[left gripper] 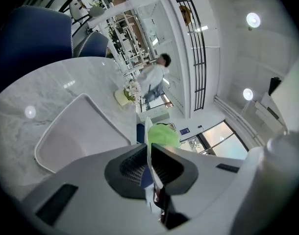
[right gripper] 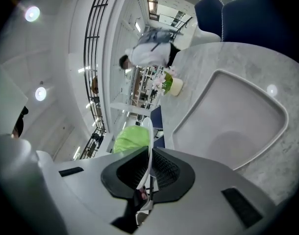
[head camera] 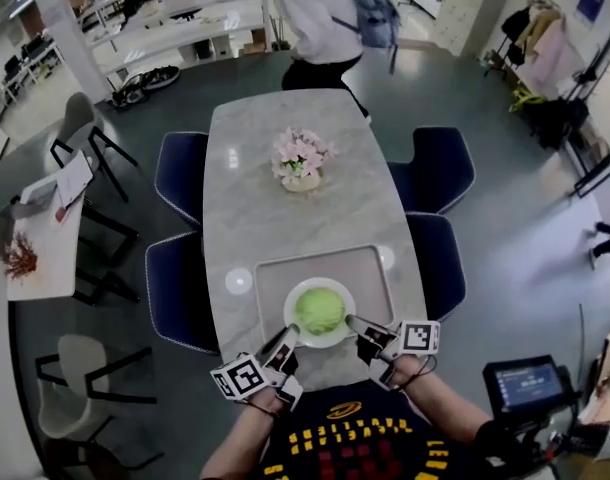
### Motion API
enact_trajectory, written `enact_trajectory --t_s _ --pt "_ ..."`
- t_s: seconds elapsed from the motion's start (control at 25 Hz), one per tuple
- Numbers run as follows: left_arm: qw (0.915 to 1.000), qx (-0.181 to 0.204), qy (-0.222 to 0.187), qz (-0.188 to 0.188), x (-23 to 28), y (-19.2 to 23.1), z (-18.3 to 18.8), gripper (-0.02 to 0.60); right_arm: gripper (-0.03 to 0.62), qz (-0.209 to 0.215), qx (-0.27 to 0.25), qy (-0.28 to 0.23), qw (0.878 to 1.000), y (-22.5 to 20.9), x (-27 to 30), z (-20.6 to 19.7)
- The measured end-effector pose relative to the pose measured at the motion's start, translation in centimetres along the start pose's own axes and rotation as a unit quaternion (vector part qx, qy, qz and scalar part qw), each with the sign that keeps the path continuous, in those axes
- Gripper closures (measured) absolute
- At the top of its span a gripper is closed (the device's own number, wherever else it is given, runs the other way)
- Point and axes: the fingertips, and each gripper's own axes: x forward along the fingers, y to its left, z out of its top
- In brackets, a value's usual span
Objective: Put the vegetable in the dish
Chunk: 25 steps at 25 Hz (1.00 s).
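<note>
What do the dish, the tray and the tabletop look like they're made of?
Dish: smooth white, thin rim, probably ceramic or melamine. Tray: matte pale grey, rounded corners, likely plastic. Tabletop: grey-white veining with light glints, polished marble or a lookalike.

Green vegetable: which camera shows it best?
The head view: the whole round vegetable shows from above, sitting in the white dish. The left gripper view shows only a side-on part of the vegetable above the jaws; the right gripper view shows likewise.

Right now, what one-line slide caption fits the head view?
The left gripper and right gripper clamp the white dish, green vegetable inside, over the tray.
</note>
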Motion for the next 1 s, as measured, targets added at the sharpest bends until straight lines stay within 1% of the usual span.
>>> enact_trajectory --t_s 0.12,0.24,0.28,0.36,0.4,0.48,0.56,0.6,0.76,0.88,0.92,0.96,1.0 --pt "0.9999 0.003 0.011 0.011 0.7 0.6 0.0 0.561 0.571 -0.017 0.018 -0.006 1.0 -1.4 -0.2 0.2" --pt "0.9997 0.002 0.019 0.015 1.2 1.3 -0.2 0.561 0.571 -0.008 0.005 -0.004 1.0 -2.0 0.0 0.4" --pt "0.9997 -0.001 0.021 0.014 1.3 1.5 -0.3 0.561 0.571 -0.011 0.006 -0.003 1.0 -2.3 0.0 0.3" --pt "0.9997 -0.002 0.022 0.01 1.8 1.6 -0.3 0.561 0.571 -0.043 0.03 0.0 0.999 -3.5 -0.6 0.1" --pt "0.9997 -0.002 0.024 0.008 2.0 1.7 -0.3 0.561 0.571 -0.041 0.03 0.0 0.999 -3.6 -0.5 0.2" --pt "0.9995 -0.004 0.03 0.011 2.4 2.4 -0.4 0.561 0.571 0.0 0.0 0.0 1.0 -3.1 0.4 0.9" --pt "0.9992 0.001 0.038 0.008 2.8 3.2 -0.5 0.561 0.571 0.025 -0.015 0.001 1.0 -3.2 1.1 1.2" --pt "0.9991 0.003 0.042 0.004 3.1 3.5 -0.5 0.561 0.571 0.03 -0.018 0.002 0.999 -3.4 1.4 1.2" --pt "0.9983 0.001 0.059 0.007 4.1 5.3 -0.8 0.56 0.571 0.027 -0.025 0.004 0.999 -5.0 2.0 1.4" --pt "0.9976 0.009 0.068 0.006 5.0 6.6 -0.7 0.557 0.571 0.027 -0.031 0.0 0.999 -6.6 2.6 1.8" --pt "0.9975 0.011 0.07 0.005 5.3 7.0 -0.6 0.557 0.571 0.018 -0.023 -0.001 1.0 -7.3 2.6 1.7" --pt "0.9973 0.011 0.072 0.004 5.5 7.4 -0.6 0.557 0.571 -0.009 0.006 -0.001 1.0 -8.3 2.4 1.2" --pt "0.9972 0.012 0.074 0.005 5.7 7.7 -0.5 0.557 0.571 -0.045 0.047 -0.001 0.998 -9.4 2.0 0.6"
